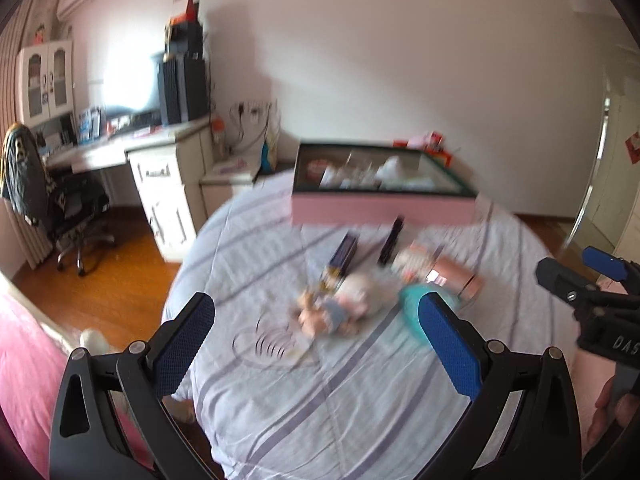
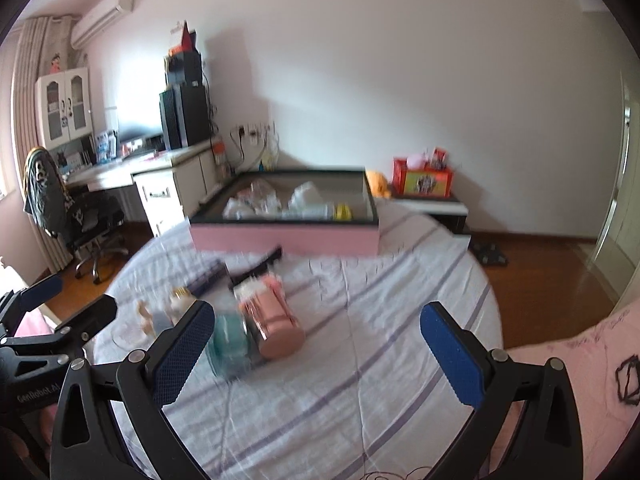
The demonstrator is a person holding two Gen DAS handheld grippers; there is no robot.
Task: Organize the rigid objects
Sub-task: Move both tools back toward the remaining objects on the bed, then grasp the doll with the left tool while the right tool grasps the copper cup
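Note:
A striped bed sheet (image 1: 320, 400) carries loose items: a teal jar (image 2: 230, 344), a rose-pink container (image 2: 276, 326), a doll figure (image 1: 340, 308), a purple box (image 1: 342, 256) and a black slim box (image 1: 391, 240). A pink storage box (image 2: 286, 238) holding several items stands at the bed's far side; it also shows in the left wrist view (image 1: 380, 206). My left gripper (image 1: 316, 344) is open and empty, above the sheet near the doll. My right gripper (image 2: 316, 354) is open and empty, right of the teal jar. Both views are blurred.
A white desk (image 1: 120, 152) with black speakers and an office chair (image 1: 60, 208) stand at the left. A nightstand with a red box (image 2: 424, 180) stands at the right by the wall. Wooden floor (image 2: 540, 276) surrounds the bed.

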